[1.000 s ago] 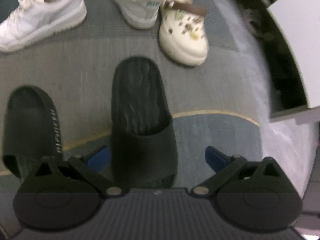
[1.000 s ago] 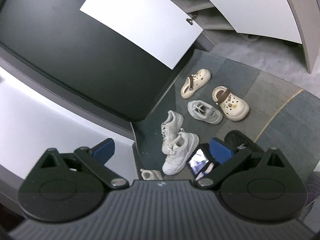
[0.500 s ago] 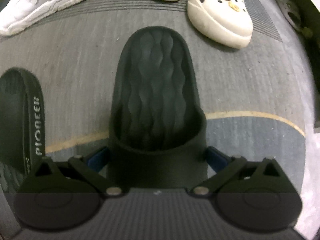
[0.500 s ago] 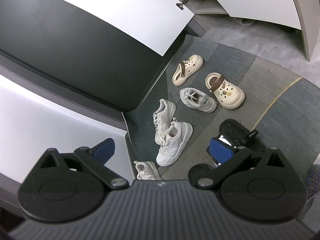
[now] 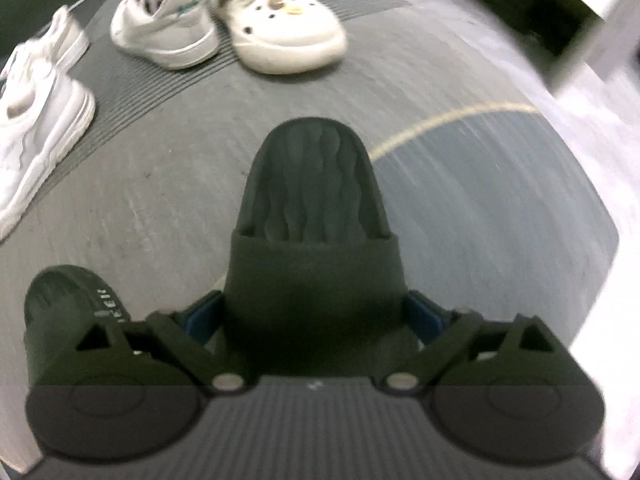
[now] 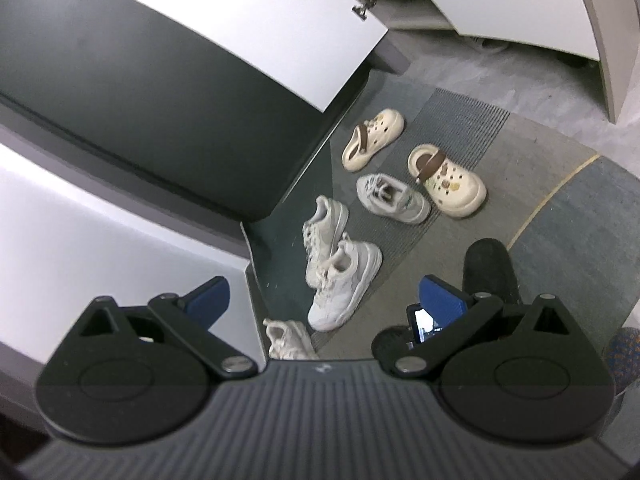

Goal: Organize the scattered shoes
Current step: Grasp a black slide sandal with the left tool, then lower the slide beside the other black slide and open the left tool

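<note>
**A:** Where's your left gripper (image 5: 316, 312) right now?

**B:** I've got it pointing steeply down over the black slide (image 5: 314, 216) on the carpet (image 5: 160, 184). The strap end sits between the jaws, which have just been closing in from wide. The blue pads look right at the strap's sides, but I can't say they're pressing yet, so I count them as still apart.

**A:** And the right gripper (image 6: 324, 300)?

**B:** Jaws apart, nothing between them. It hangs higher up, looking over the whole scatter.

**A:** What worries you?

**B:** The strap is soft. If I clamp only on that, I think the sole could sag or swing once it's lifted, and the slide might slip out. The view is also blurred, so my centring may be off. The second black slide (image 5: 76, 304) lies just beside my left jaw, and a clumsy move could nudge it. Further off are the cream clog (image 5: 280, 36) and the white sneakers (image 5: 40, 120), well apart from my grip.

**A:** Any container to put them in?

**B:** From the right wrist I see a cabinet (image 6: 180, 92) with an open white door (image 6: 260, 28). Its inside is dark, and I can't make out any shoes in it.
</note>
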Available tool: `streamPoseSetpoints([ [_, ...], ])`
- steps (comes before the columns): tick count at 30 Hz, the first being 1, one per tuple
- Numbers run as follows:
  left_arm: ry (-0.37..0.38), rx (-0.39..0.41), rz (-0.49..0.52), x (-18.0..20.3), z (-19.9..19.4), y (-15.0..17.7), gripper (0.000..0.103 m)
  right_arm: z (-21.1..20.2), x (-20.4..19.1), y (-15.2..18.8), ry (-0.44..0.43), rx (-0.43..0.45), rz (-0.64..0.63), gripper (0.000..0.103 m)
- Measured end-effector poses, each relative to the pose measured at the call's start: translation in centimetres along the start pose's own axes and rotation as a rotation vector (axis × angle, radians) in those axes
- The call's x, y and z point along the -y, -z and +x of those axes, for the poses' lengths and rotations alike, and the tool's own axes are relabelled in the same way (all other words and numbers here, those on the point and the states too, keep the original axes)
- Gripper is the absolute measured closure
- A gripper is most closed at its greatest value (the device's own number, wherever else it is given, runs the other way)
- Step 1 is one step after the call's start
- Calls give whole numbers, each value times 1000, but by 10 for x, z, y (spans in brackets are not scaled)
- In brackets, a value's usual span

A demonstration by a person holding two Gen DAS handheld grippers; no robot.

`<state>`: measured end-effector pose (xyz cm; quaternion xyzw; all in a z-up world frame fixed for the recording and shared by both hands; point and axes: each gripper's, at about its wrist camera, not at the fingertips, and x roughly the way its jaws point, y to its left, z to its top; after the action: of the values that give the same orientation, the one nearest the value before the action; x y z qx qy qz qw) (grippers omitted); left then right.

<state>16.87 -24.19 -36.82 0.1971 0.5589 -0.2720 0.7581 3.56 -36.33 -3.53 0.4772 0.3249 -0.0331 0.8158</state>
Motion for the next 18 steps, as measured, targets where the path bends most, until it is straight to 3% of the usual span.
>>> streamPoseSetpoints([
  [9, -13, -48, -23, -2, 16, 24, 4, -3, 6, -4, 17, 17, -1, 0],
  [15, 94, -90, -182, -12, -18, 32, 2, -6, 14, -14, 38, 40, -11, 0],
  [18, 72, -101, -190, -11, -45, 31, 2, -10, 16, -17, 49, 67, -5, 0],
])
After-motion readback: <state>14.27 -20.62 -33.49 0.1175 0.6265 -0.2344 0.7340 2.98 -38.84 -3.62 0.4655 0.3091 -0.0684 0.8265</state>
